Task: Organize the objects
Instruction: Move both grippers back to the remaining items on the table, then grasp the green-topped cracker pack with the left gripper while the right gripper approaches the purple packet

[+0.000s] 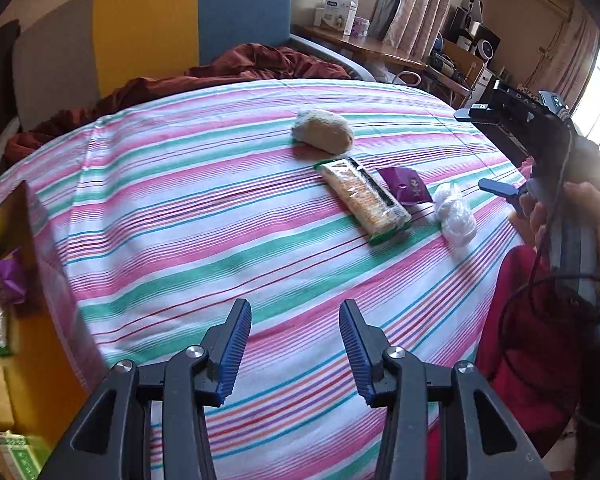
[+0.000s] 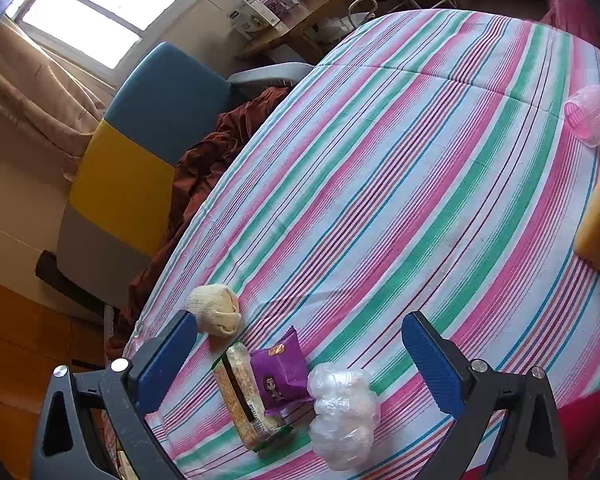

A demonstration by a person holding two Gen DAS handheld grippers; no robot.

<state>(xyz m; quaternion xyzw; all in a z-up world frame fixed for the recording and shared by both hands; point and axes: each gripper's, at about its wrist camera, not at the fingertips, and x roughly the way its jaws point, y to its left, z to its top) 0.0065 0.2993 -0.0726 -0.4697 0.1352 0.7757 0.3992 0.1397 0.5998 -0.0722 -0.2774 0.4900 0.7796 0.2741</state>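
While right tool (image 2: 300,364) gapes — snacks (image 2: 276,380) between | untouched

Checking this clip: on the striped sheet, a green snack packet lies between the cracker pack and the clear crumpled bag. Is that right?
Not quite. The snack packet is purple, not green; the right wrist view shows it. It does lie on the striped sheet between the cracker pack and the clear crumpled bag.

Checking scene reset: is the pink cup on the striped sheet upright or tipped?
Tipped. In the right wrist view the pink cup lies on its side on the striped sheet, its open mouth facing sideways.
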